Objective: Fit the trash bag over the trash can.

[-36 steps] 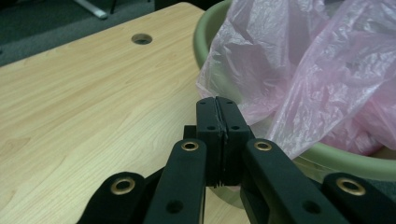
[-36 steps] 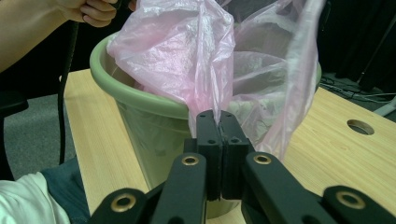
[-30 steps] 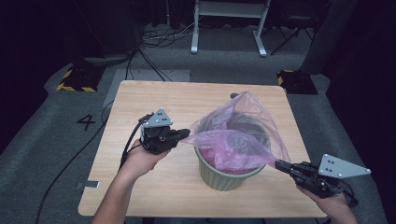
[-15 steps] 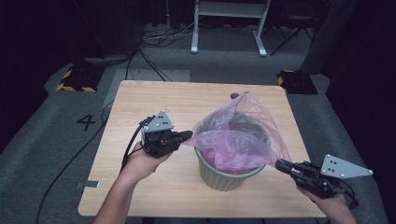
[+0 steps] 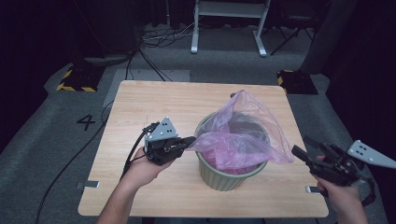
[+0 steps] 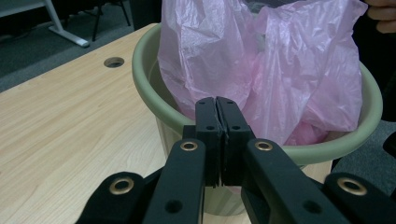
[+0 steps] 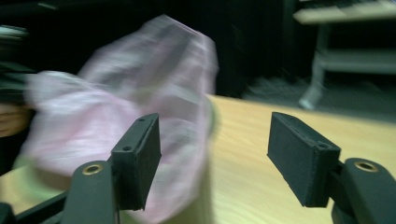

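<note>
Between the left claw's (image 6: 216, 140) tips, pink bag (image 6: 261, 70).

One pink bag (image 5: 243, 135), one green bin (image 5: 231, 175) — seemingly nothing else tabletop.

Worktop (image 5: 154, 107): light wood, rectangular, on grey floor (image 5: 56, 149). Bears one green bin (image 5: 224, 179), right of centre toward the near edge, lined with a pink bag (image 5: 243, 135). Cable hole at far edge.
</note>
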`<state>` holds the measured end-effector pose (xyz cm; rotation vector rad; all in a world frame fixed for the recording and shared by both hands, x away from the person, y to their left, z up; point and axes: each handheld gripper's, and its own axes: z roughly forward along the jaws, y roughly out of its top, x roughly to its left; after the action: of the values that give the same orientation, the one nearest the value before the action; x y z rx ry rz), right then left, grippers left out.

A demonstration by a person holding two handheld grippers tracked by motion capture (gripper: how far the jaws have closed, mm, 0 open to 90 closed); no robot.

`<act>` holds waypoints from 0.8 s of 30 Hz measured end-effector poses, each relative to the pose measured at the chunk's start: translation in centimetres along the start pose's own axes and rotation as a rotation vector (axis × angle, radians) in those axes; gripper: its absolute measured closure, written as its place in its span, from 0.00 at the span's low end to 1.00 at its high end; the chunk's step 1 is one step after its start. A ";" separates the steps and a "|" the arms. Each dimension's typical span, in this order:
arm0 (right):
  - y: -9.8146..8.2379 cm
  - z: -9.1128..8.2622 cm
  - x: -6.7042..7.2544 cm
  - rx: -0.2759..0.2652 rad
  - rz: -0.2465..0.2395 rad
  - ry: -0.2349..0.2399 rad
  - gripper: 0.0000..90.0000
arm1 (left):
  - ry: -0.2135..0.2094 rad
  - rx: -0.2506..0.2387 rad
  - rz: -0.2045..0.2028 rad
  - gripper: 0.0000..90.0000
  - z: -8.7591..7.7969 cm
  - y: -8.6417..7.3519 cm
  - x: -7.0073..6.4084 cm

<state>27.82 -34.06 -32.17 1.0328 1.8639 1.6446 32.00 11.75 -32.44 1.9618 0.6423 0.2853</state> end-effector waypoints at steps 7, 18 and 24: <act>-1.7 3.4 0.4 0.220 0.037 -0.007 0.71 | 0.016 -0.006 -0.018 0.98 -0.5 -0.6 0.1; -2.9 2.3 0.9 0.318 0.004 0.060 1.00 | 0.061 0.052 -0.109 0.98 -1.0 -4.3 1.8; -4.6 1.7 0.7 0.341 0.036 0.079 1.00 | 0.065 0.069 -0.144 0.98 -1.2 -6.6 1.8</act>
<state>27.57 -32.48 -36.92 1.1542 2.2451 1.4343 30.90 15.93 -37.81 1.9671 0.8418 0.2415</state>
